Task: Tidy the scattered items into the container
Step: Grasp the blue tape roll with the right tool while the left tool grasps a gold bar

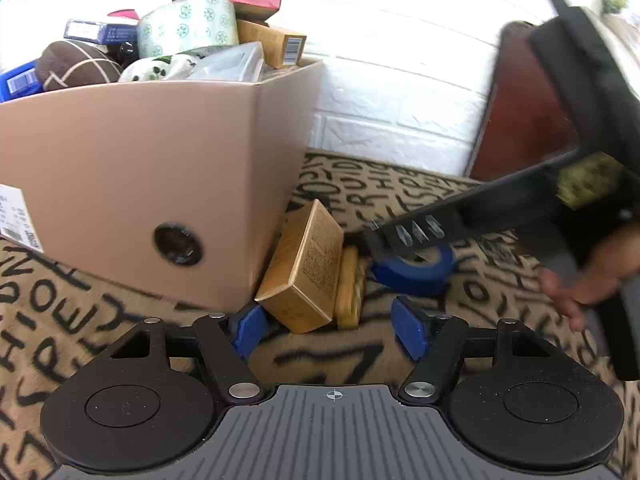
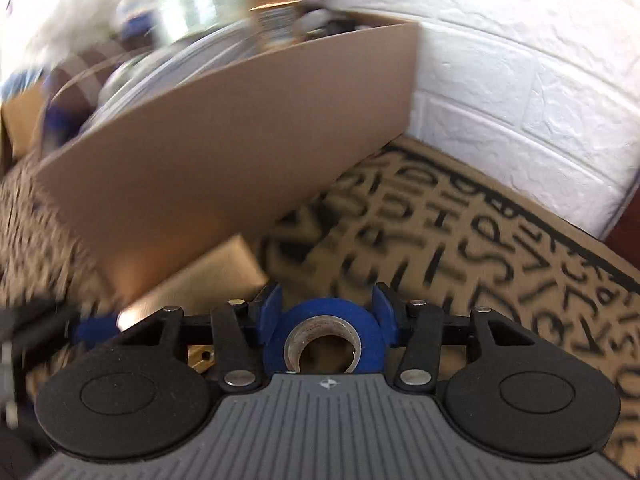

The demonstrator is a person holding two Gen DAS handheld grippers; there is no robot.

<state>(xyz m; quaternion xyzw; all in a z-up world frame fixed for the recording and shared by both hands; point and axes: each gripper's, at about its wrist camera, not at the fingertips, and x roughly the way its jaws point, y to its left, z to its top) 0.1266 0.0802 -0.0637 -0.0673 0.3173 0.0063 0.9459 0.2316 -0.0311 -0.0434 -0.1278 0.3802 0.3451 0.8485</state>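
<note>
The right gripper (image 2: pixel 327 310) has its pads against a blue tape roll (image 2: pixel 322 334). The left gripper (image 1: pixel 331 330) is spread, empty, a gold box (image 1: pixel 302 268) just ahead. Beyond stands a tan bin (image 1: pixel 132 168) heaped with boxes, tape and a toy.

Both grippers are held low, angled downward.

The left gripper (image 1: pixel 330 330) is held with its jaws wide apart, nothing pressed between them. The right gripper (image 2: pixel 326 316) is seen with its blue pads (image 2: pixel 269 312) against a tape roll (image 2: pixel 324 340); a hand (image 1: pixel 588 284) is seen behind it.
</note>
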